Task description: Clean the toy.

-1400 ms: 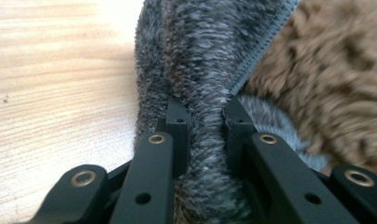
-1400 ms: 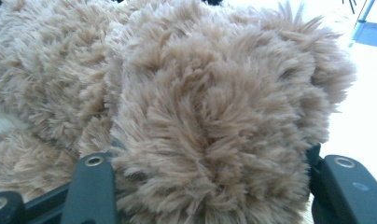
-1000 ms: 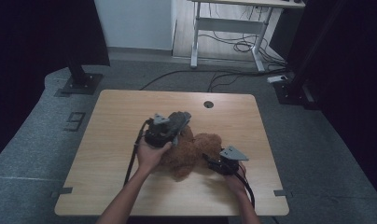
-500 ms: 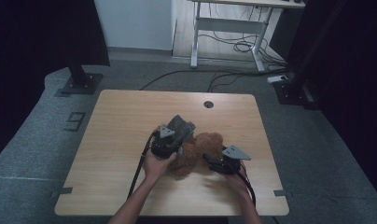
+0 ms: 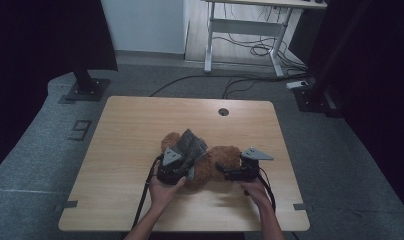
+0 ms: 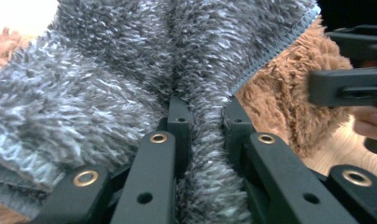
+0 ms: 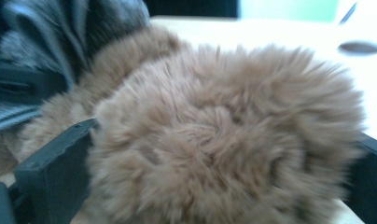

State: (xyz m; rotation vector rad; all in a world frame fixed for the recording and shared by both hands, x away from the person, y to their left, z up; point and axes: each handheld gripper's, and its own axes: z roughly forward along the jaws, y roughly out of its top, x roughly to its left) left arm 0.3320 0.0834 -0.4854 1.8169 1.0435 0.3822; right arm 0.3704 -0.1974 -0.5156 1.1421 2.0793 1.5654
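A brown plush toy (image 5: 225, 156) lies at the middle of the wooden table (image 5: 130, 125). A grey fuzzy cloth (image 5: 194, 142) is draped over its left part. My left gripper (image 5: 184, 154) is shut on that grey cloth (image 6: 107, 70), with a fold pinched between the jaws of the left gripper (image 6: 205, 107). The brown plush (image 6: 280, 112) shows just behind the fold. My right gripper (image 5: 224, 172) grips the toy's right side. In the right gripper view its jaws stand wide on both sides of a round furry part (image 7: 224, 116), pressing into it. The grey cloth (image 7: 84, 28) hangs at the upper left.
A round cable hole (image 5: 223, 111) sits near the table's far edge. Beyond the table are a white desk frame (image 5: 250, 30), floor cables (image 5: 250, 82) and black stand bases at left (image 5: 85, 87) and right (image 5: 315, 95). Bare tabletop lies left and far.
My left gripper has drawn the grey cloth down and toward the person, onto the plush toy. The right gripper has stayed nearly still on the toy.
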